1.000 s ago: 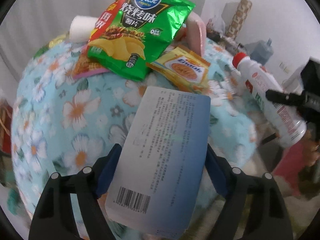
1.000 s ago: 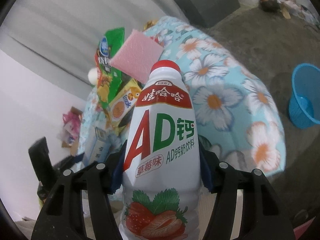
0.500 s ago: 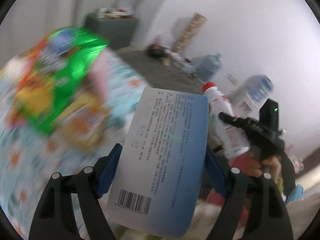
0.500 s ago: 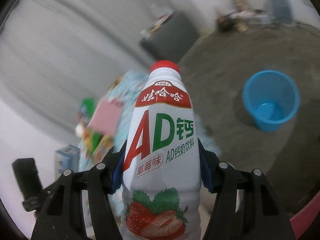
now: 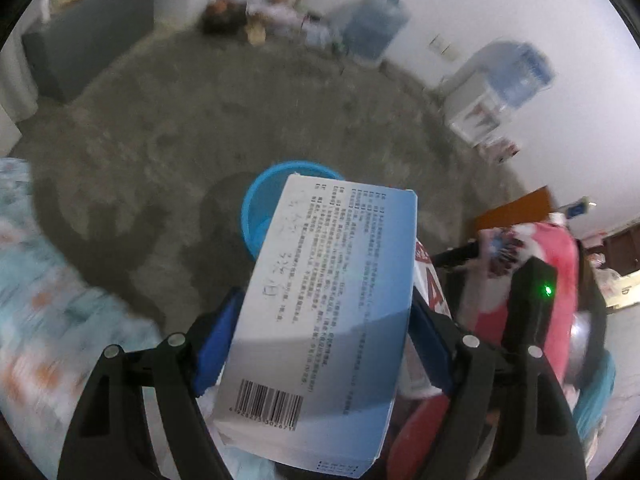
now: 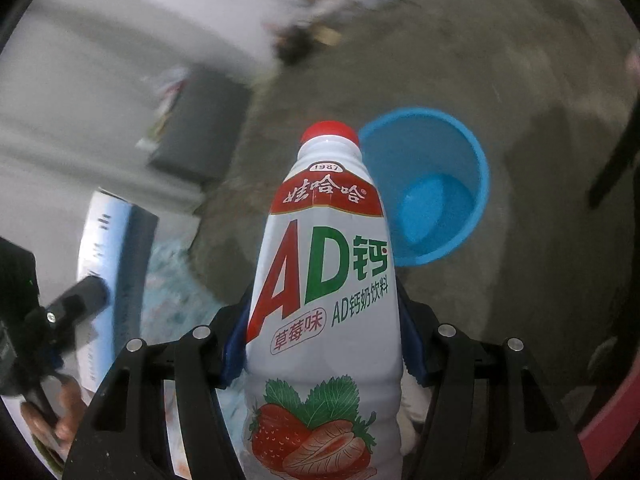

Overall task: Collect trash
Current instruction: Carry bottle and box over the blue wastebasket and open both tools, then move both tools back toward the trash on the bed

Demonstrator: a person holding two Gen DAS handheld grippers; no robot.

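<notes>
My left gripper (image 5: 320, 344) is shut on a white and blue carton (image 5: 320, 312) with a barcode, held above the floor. A blue bin (image 5: 260, 208) stands on the floor just beyond the carton, partly hidden by it. My right gripper (image 6: 320, 340) is shut on a white AD milk bottle (image 6: 324, 280) with a red cap and strawberry label. The blue bin (image 6: 436, 184) sits just right of the bottle's neck, open and empty inside. The carton (image 6: 108, 264) and the left gripper (image 6: 76, 300) show at the left of the right wrist view.
The floral cloth (image 5: 48, 280) of the table lies at the left. A grey cabinet (image 5: 88, 36) stands by the far wall. Water jugs (image 5: 376, 24) and a dispenser (image 5: 492, 96) line the right wall. Bare concrete floor (image 5: 200, 120) surrounds the bin.
Both grippers have swung away from the table of wrappers toward the floor. The blue bin is now centred ahead of both and nearer. Both keep their hold.
</notes>
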